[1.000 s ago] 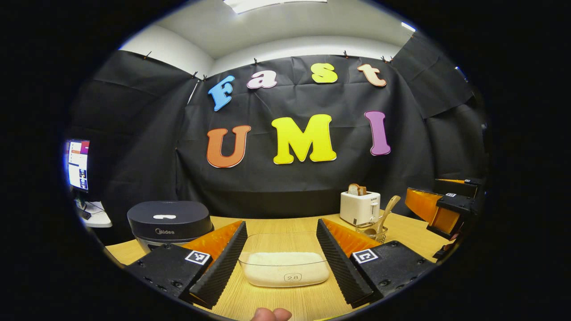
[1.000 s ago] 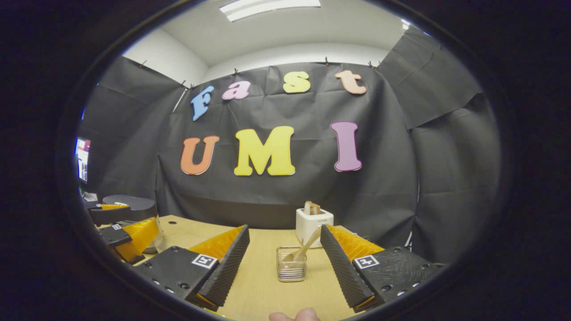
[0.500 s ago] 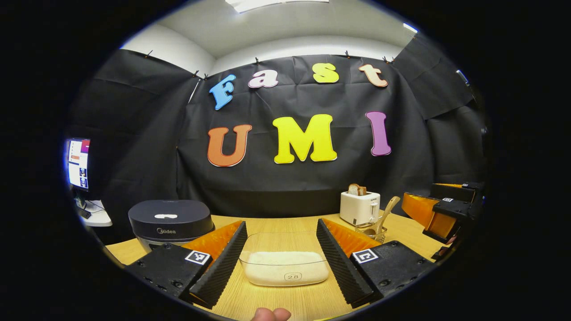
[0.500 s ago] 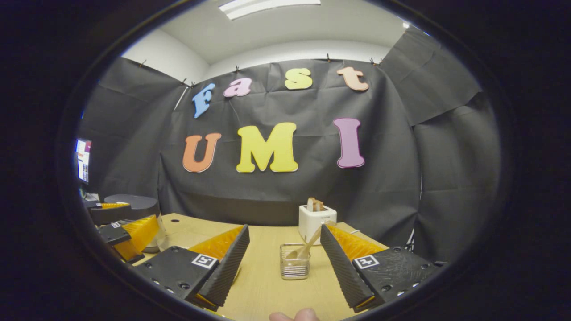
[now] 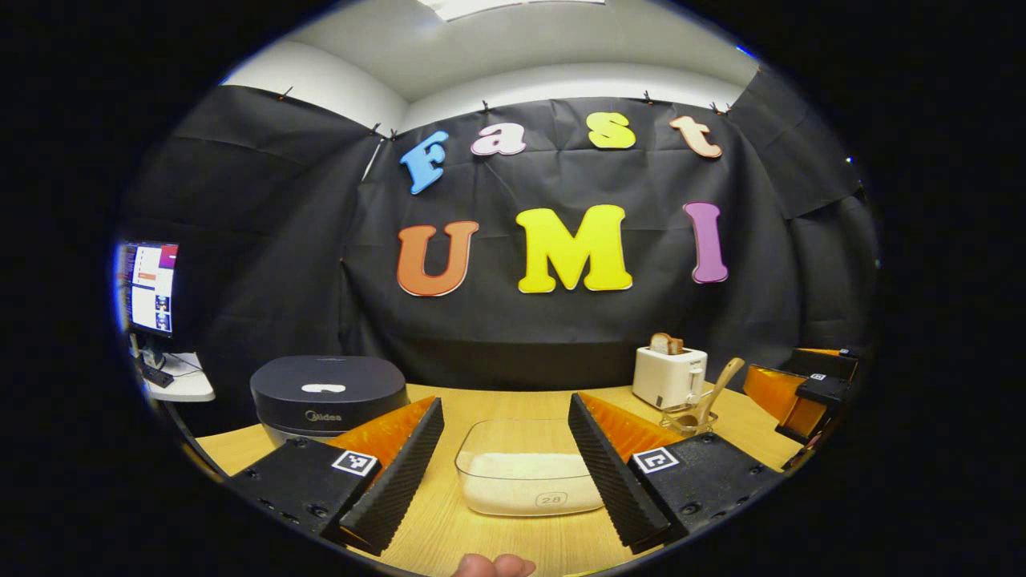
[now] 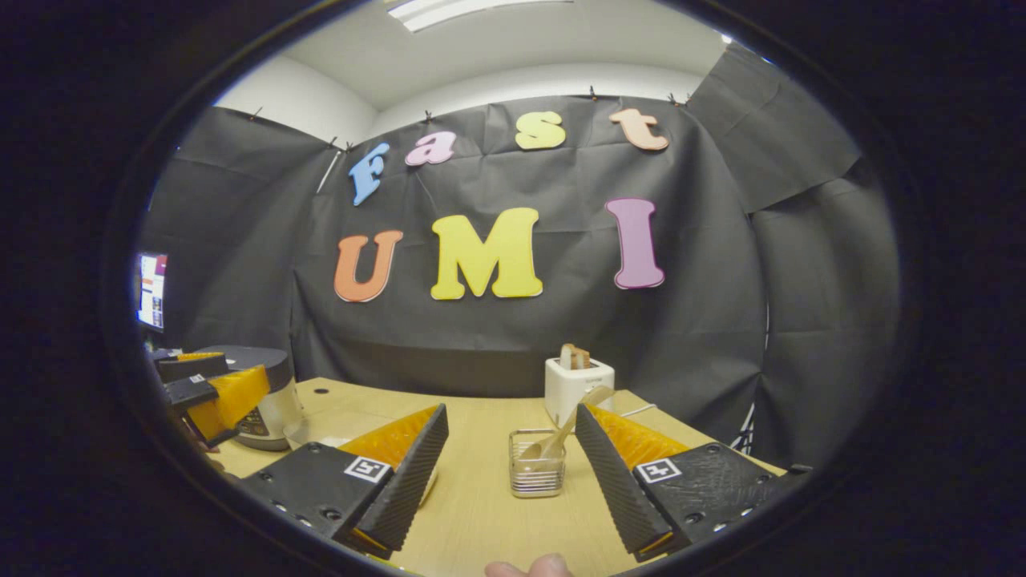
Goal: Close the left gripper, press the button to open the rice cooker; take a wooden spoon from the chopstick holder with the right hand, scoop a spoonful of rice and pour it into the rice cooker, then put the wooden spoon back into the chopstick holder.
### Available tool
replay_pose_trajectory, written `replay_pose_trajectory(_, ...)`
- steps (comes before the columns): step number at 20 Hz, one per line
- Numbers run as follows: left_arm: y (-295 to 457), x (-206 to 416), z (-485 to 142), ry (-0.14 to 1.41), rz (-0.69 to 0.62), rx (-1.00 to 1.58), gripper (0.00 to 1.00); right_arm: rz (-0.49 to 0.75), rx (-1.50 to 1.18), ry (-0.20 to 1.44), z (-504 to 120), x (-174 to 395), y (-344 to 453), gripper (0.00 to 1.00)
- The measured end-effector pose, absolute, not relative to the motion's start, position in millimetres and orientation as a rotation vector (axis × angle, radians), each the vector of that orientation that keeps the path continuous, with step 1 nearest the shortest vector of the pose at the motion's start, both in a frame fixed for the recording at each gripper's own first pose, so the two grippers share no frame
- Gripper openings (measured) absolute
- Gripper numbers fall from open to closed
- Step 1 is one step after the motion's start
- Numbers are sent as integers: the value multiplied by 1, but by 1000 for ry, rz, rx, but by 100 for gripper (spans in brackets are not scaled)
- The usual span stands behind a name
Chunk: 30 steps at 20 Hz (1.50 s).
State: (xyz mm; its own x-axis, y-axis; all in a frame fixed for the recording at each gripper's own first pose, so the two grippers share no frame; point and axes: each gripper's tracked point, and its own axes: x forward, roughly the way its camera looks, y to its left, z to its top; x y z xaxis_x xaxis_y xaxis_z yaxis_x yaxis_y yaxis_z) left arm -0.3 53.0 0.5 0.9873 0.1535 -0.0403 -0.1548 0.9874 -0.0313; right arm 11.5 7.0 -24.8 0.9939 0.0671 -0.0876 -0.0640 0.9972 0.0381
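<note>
Behind the chopstick holder [image 6: 537,474], a toaster [image 6: 579,388] stands.

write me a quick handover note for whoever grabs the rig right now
Left gripper: open, holds nothing, hovering low over the table, pointed at the rice tub.
Right gripper: open, holds nothing, aimed at the holder.
Cooker: lid shut, on the table's left.
Spoon: leaning in the holder, in front of the toaster.
Done: nothing yet.
Left: close left gripper, press the cooker's button, take the spoon, scoop rice into the cooker, put the spoon back.
</note>
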Motion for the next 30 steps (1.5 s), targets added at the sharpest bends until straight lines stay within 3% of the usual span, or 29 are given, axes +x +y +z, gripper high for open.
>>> replay_pose_trajectory(5, 124, -3, 25, 68, 363, 39, 99, 111, 29, 122, -38, 23, 4, 95)
replay_pose_trajectory(10, 168, 22, 43, 160, 385, 68, 96, 128, 32, 119, -43, 31, -11, 95)
replay_pose_trajectory(17, 220, 38, 4, 480, 422, -41, 83, 160, 33, 113, -53, 37, -36, 95)
replay_pose_trajectory(21, 230, 45, -17, 645, 421, -112, 60, 165, 81, 123, -58, 40, -47, 95)
replay_pose_trajectory(22, 229, 47, -22, 682, 419, -140, 46, 160, 84, 118, -58, 40, -50, 95)
replay_pose_trajectory(25, 234, 51, -37, 771, 450, -184, 21, 146, 87, 113, -58, 40, -59, 93)
replay_pose_trajectory(27, 239, 45, -43, 813, 463, -199, 14, 136, 93, 111, -59, 41, -65, 98)
replay_pose_trajectory(30, 243, 47, -50, 836, 482, -190, 6, 120, 108, 117, -63, 43, -72, 92)
